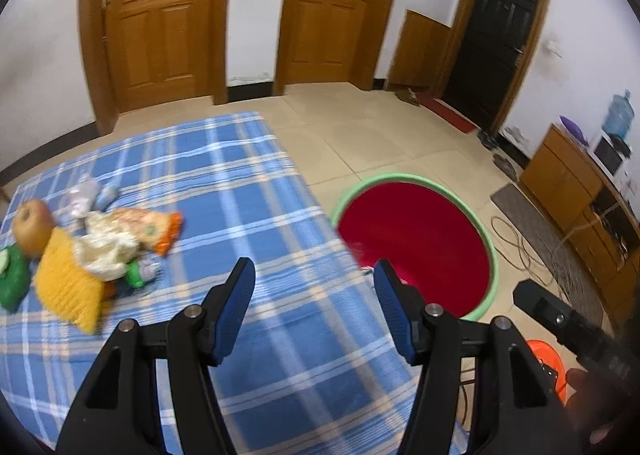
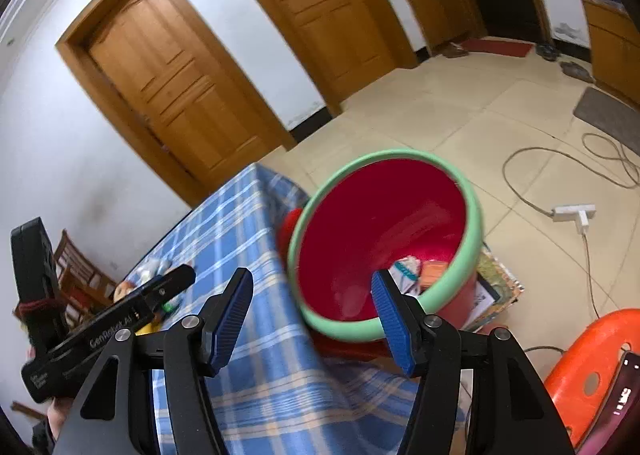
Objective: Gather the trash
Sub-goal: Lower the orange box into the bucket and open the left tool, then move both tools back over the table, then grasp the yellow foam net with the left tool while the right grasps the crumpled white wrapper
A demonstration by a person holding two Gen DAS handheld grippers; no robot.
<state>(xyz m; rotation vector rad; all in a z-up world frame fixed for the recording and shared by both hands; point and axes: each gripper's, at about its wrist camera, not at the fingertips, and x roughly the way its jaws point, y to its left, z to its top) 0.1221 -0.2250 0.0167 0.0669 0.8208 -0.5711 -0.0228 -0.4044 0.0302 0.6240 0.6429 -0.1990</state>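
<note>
doors: two panelled wooden doors (image 1: 160, 19) at 12 o'clock
stool: orange plastic stool (image 2: 592, 367) at 4 o'clock

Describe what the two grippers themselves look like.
Both match: the left gripper and right gripper have black angular frames, silver pivot bolts and ribbed blue finger pads. The right view shows white lettering on the left gripper's black body.

Trash (image 1: 96, 239) on table (image 1: 240, 183), bucket (image 1: 494, 255) right.
</note>
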